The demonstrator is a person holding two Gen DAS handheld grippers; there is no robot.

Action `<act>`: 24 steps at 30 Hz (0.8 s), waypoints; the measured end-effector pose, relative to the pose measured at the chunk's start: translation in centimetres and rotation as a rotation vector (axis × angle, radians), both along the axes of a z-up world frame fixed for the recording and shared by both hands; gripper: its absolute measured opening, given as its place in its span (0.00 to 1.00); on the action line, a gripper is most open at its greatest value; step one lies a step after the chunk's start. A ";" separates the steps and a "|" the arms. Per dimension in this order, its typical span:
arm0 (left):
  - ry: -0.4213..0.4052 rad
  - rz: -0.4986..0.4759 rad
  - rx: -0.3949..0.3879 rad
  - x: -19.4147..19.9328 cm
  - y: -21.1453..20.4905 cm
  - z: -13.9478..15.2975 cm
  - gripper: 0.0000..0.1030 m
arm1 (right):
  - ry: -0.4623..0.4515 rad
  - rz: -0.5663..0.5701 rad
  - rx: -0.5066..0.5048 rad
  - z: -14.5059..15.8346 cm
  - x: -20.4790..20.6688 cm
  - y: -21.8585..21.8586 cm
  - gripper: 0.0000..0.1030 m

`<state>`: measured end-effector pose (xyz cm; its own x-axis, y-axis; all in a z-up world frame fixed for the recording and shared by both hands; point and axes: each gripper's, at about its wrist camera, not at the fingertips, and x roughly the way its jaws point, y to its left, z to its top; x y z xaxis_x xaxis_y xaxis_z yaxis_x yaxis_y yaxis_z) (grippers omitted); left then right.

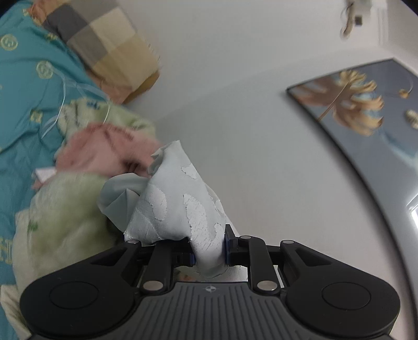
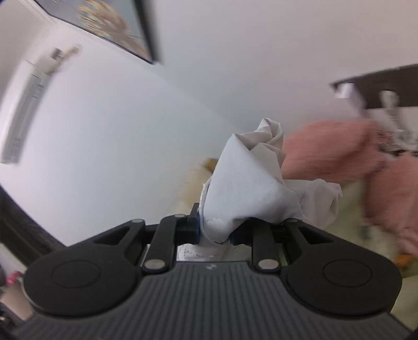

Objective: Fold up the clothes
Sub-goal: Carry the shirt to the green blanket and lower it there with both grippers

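In the left wrist view, the left gripper (image 1: 209,251) is clenched on a bunched fold of the pale garment (image 1: 180,201), whose cloth carries a cracked white print and stands up from between the blue-tipped fingers (image 1: 227,245), tilted toward the left. Behind it, to the left, lie a pink fleece (image 1: 104,154) and a green blanket (image 1: 65,209) on a teal bedspread (image 1: 23,86), all blurred. A checked pillow (image 1: 104,44) rests at the top left against the white wall (image 1: 235,104), and a framed picture (image 1: 365,115) with golden leaves hangs at the right. In the right wrist view, the right gripper (image 2: 214,231) likewise grasps the garment (image 2: 250,183), here plain white and crumpled, rising above the fingers (image 2: 194,225) and drooping over the right one. The fleece (image 2: 352,162) shows blurred just behind it to the right. A picture (image 2: 115,23) sits at the top left, and an air conditioner (image 2: 26,109) is mounted on the wall (image 2: 130,130) at the left.
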<state>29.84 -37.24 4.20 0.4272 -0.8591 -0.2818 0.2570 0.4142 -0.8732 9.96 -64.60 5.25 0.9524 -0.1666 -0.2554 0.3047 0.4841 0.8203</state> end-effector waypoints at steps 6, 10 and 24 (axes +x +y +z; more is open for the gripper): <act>0.014 -0.063 0.143 -4.8 2.7 -6.3 0.20 | 0.234 0.053 0.042 -5.8 -2.9 0.5 0.23; -0.040 -0.092 0.259 -6.9 3.6 -8.4 0.21 | 0.330 0.075 0.030 -8.1 -4.7 2.4 0.23; -0.319 -0.046 0.530 -13.2 5.9 -0.4 1.00 | 0.373 0.021 -0.136 -1.9 -9.8 6.0 0.76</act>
